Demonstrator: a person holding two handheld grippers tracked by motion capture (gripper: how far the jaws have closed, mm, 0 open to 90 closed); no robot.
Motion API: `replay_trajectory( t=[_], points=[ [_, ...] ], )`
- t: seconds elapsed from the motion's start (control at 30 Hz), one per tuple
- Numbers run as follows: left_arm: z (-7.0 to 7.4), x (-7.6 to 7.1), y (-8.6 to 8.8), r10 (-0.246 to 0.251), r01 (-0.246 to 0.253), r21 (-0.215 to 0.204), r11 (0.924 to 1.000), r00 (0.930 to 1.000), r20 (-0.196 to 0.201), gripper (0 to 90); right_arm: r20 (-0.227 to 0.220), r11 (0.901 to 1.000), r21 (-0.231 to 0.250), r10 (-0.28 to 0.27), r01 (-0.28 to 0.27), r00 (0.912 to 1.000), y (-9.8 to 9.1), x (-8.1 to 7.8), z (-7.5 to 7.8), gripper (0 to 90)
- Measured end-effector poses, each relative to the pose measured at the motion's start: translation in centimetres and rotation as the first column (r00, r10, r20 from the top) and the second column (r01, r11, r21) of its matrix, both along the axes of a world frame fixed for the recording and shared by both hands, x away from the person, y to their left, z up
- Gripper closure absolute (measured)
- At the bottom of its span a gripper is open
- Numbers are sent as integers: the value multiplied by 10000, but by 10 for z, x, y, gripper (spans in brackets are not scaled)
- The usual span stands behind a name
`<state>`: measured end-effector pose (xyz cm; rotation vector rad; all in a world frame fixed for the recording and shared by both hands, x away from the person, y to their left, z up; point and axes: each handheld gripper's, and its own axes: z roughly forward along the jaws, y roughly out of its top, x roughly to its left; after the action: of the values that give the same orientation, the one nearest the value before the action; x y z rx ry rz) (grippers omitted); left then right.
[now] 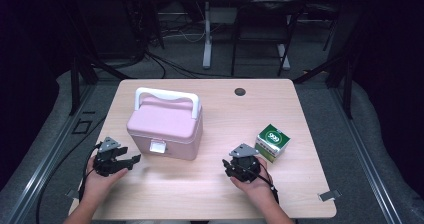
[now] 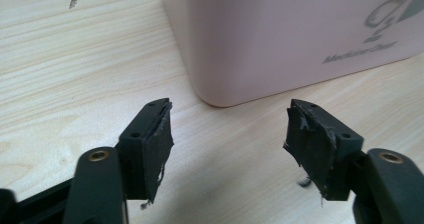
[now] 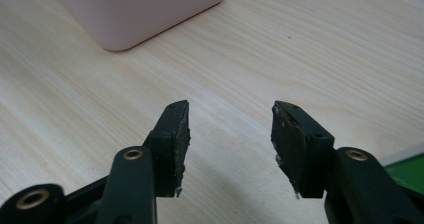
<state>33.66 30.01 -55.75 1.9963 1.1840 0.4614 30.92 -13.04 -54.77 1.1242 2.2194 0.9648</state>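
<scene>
1. A pink medicine chest point(image 1: 165, 129) with a white carry handle point(image 1: 168, 98) stands on the light wooden counter point(image 1: 220, 194), left of the middle, its lid down and a pale latch point(image 1: 158, 147) on the front wall facing the person.
2. The left tongs point(image 1: 131, 160) sit low over the counter just left of the chest's front corner, held in the person's left hand point(image 1: 102, 176), and point toward the chest.
3. In the left gripper view the left tongs point(image 2: 227, 134) stand spread wide, nothing between the worn black pads point(image 2: 157, 149); the chest's rounded lower corner point(image 2: 220, 84) lies just ahead of the gap, apart from both pads.
4. Grey printing reading "Medicine Chest" point(image 2: 360, 51) shows on the chest wall in that view.
5. The right tongs point(image 1: 231, 168) are held in the right hand point(image 1: 252, 181) near the counter's front edge, right of the chest and just beside a small green and white carton point(image 1: 272, 141), which stands on the counter.
6. In the right gripper view the right tongs point(image 3: 231, 129) are parted with bare counter between the pads point(image 3: 295, 146); the chest's corner point(image 3: 135, 19) shows farther off at upper left, well apart from them.
7. A green edge of the carton point(image 3: 407, 169) shows at the lower right of that view, beside the right-hand jaw.
8. A round cable hole point(image 1: 240, 91) lies in the counter near its far edge.
</scene>
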Motion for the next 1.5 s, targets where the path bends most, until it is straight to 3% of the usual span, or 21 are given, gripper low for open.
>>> replay_trajectory(
  t=[0.03,0.27,0.47,0.53,0.7,0.93,1.07,1.2,1.3,1.4,1.47,1.5],
  points=[
    [1,-1,1,-5,5,-114,9999,10000,-2,351,-10,9997,264,13,-12,10000,-3,1,1,495],
    [6,-3,6,285,-278,-684,9973,9996,82,379,-165,9973,632,-358,367,9992,-13,2,2,515],
    [6,-2,12,383,-380,-647,9972,9993,39,407,-312,9953,759,-586,608,9978,-14,5,0,520],
    [7,-1,14,430,-424,-610,9972,9990,88,408,-631,9939,926,-540,597,9965,-16,6,1,549],
    [9,0,15,584,-580,-598,9965,9983,42,430,-563,9931,1046,-477,534,9973,-15,6,2,570],
    [23,12,20,843,-837,-1043,9910,9964,17,504,-304,9932,994,-573,601,9979,-14,11,13,543],
    [33,21,23,1046,-1033,-1044,9891,9945,62,554,-338,9904,1240,-566,603,9978,-14,17,24,628],
    [40,38,26,1177,-1154,-1407,9833,9930,79,592,-332,9927,1075,-510,543,9981,-11,22,27,640],
    [38,48,28,1322,-1313,-1609,9782,9912,-56,642,-421,9897,1333,-473,526,9980,-10,32,27,639],
    [32,59,32,1504,-1479,-2315,9615,9886,-70,687,-260,9836,1661,-666,700,9974,-8,42,26,640],
    [30,60,34,1481,-1444,-2466,9583,9890,-39,690,-180,9796,1837,-801,820,9966,-7,48,25,619],
    [29,61,34,1451,-1416,-2395,9605,9894,-30,690,-180,9796,1837,-801,820,9966,-7,48,25,619]
  ],
)
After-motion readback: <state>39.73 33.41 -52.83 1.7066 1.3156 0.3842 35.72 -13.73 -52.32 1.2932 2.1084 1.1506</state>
